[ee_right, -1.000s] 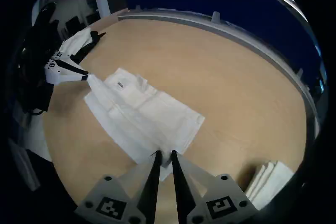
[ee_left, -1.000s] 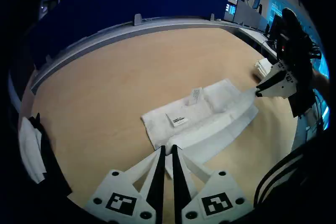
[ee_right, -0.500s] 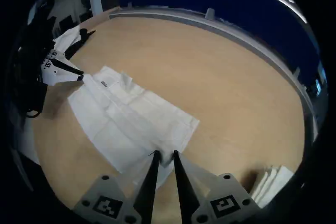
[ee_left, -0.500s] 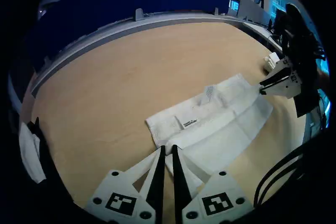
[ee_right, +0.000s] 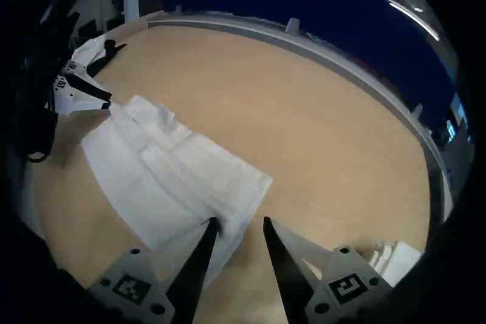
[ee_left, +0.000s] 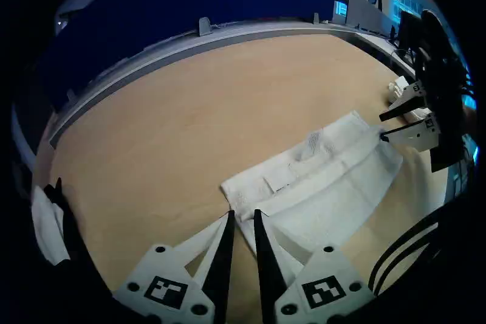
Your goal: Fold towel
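Loosely, left gripper (ee_left: 242, 217) and right gripper (ee_right: 239, 220) gape at corners of towel (ee_left: 328, 184), folded stack (ee_right: 398, 260) well aside.

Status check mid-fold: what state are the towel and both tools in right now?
Towel: folded over lengthwise, lying flat on the table.
Right tool: open at the towel's end, gripping nothing.
Left tool: fingers narrowly parted at the towel's edge; grip unclear.

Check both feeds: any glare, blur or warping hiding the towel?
Left gripper view: no glare, the towel is sharp, and the fisheye bows the table edge. Right gripper view: the towel is bright but its creases are readable, a soft shadow lies beneath the left tongs, and the right tongs are crisp with no blur.
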